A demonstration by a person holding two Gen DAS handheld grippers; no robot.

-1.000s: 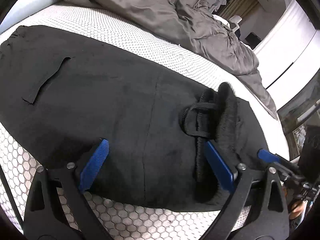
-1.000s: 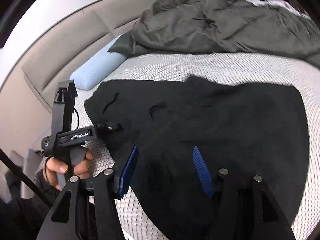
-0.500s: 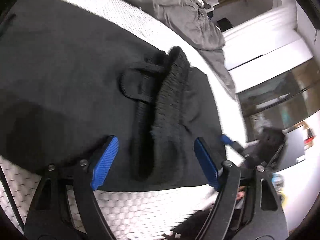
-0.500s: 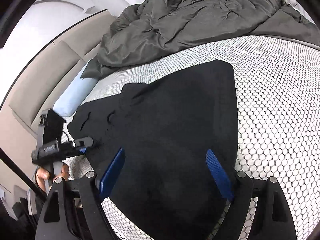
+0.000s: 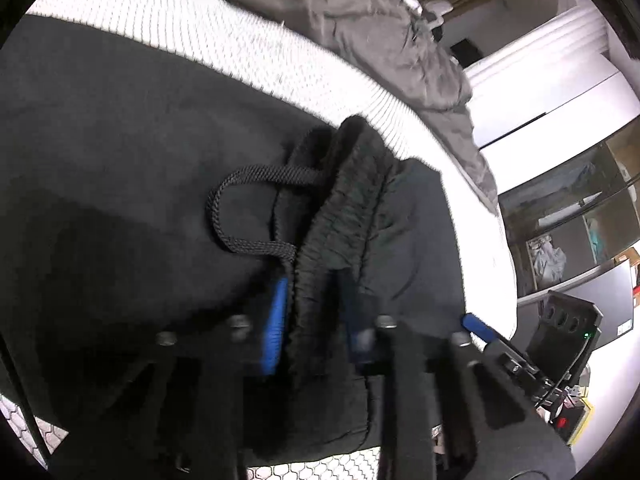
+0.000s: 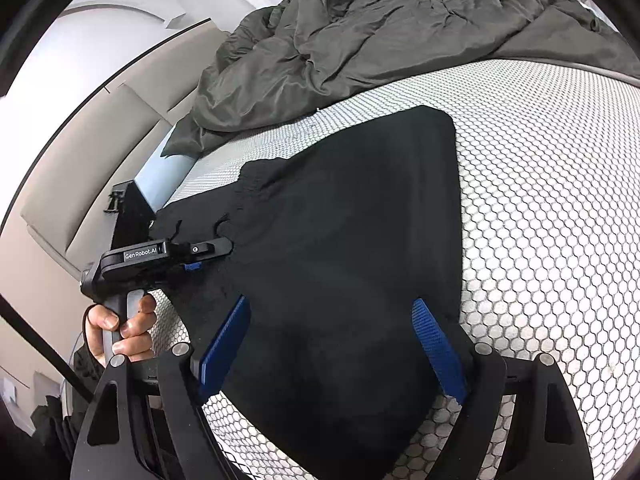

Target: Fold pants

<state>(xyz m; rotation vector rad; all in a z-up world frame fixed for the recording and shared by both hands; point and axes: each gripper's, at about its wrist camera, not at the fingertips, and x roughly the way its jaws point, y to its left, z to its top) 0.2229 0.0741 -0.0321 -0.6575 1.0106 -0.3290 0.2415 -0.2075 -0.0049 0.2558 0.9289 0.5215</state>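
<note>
Black pants (image 6: 352, 240) lie flat on the white honeycomb mattress (image 6: 540, 208). In the left wrist view the pants (image 5: 120, 152) fill the frame, with the ribbed waistband (image 5: 340, 208) and a looped drawstring (image 5: 248, 216) bunched up. My left gripper (image 5: 314, 316) is shut on the waistband; it also shows at the left of the right wrist view (image 6: 196, 258). My right gripper (image 6: 332, 344) is open, its blue pads (image 6: 224, 344) low over the near edge of the pants, holding nothing.
A crumpled grey duvet (image 6: 360, 48) lies at the far side of the bed, also in the left wrist view (image 5: 380, 32). A pale blue pillow (image 6: 164, 168) lies by the beige headboard (image 6: 80, 168). Shelves and a monitor (image 5: 600, 308) stand beyond the bed's right edge.
My left gripper moved onto the waistband and closed on it. My right gripper swung right along the pants' near edge and stayed open.
</note>
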